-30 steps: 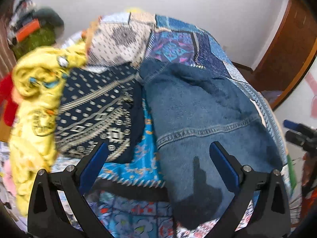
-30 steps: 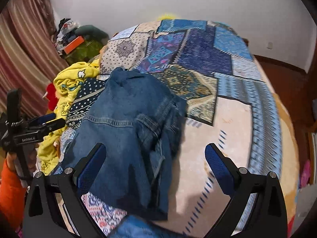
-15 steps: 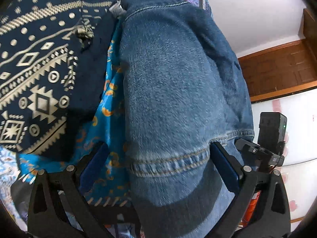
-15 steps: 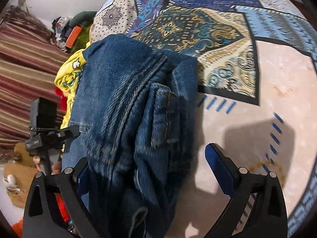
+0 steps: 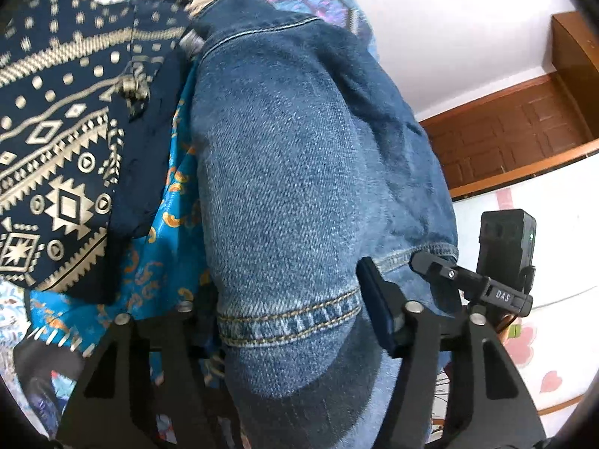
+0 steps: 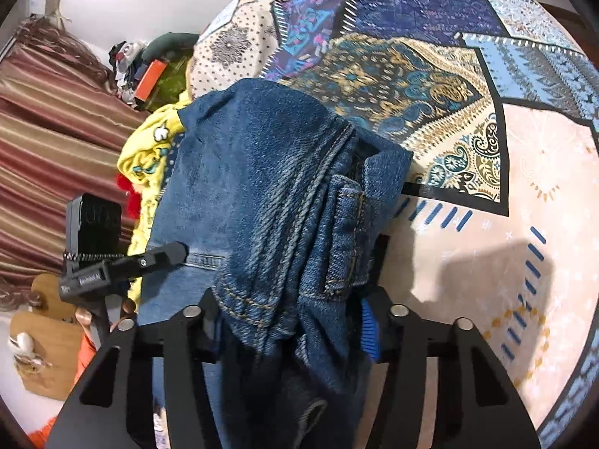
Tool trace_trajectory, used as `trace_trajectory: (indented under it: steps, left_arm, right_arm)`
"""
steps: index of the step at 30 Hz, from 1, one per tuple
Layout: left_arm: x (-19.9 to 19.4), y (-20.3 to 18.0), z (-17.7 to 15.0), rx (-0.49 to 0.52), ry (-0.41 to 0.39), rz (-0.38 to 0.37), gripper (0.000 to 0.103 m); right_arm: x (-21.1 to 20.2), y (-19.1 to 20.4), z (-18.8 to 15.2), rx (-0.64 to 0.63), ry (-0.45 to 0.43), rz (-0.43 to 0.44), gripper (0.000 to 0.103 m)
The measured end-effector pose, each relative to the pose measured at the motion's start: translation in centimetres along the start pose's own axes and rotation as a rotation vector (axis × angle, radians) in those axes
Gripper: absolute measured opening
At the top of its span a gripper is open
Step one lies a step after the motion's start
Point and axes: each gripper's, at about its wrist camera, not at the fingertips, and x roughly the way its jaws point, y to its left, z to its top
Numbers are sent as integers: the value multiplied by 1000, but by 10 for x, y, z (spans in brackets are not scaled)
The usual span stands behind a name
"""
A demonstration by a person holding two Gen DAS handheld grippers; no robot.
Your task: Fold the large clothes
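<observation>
Both tongs (image 5: pixel 288 321) (image 6: pixel 292 321) pinch thick, bunched denim jeans (image 5: pixel 284 172).

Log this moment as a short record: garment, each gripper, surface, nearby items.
garment: jeans, bunched, lying on the bed
left gripper: closed on the jeans at a stitched hem
right gripper: closed on a thick bundle of jeans with a belt loop
surface: patchwork bedspread
nearby items: navy patterned cloth left of the jeans; yellow garment beyond it
background: striped curtain; wooden door
</observation>
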Motion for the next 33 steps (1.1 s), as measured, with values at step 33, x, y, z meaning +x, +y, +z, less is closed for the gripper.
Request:
trace_trajectory:
  steps: [33]
  left_arm:
    - [-149,122,79,-17,-203,207,53]
  right_arm:
    - [141,150,76,-101,-77,7,43]
